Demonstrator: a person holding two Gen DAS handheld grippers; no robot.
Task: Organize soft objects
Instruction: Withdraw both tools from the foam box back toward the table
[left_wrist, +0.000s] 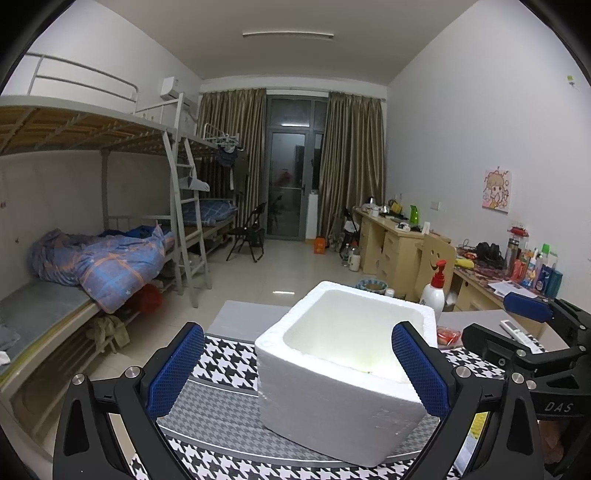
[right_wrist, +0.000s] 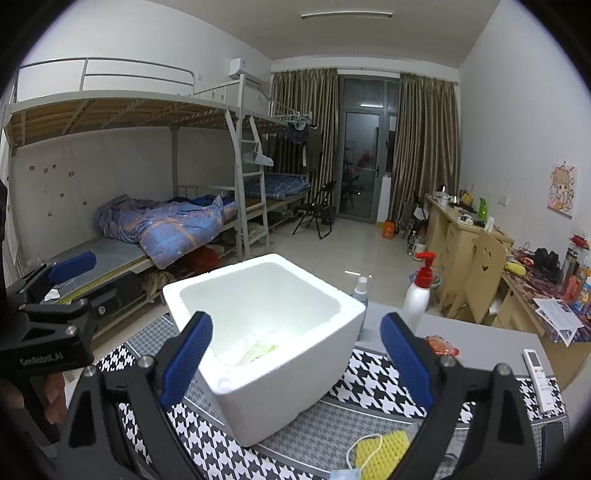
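Left gripper (left_wrist: 297, 365): jaws spread wide, holding nothing, raised in front of the foam box.
Right gripper (right_wrist: 297, 360): jaws also apart and empty, just over the box's near rim.
Foam box (right_wrist: 291, 373): white, open-topped, on the houndstooth cloth (right_wrist: 373, 380) in the middle of the table.
Pale soft items (right_wrist: 255, 349): inside the box, on its floor.
Yellow sponge (right_wrist: 384, 452): on the cloth by the table's near edge, beside the box.
Pump bottle (right_wrist: 417, 295): upright beyond the box.
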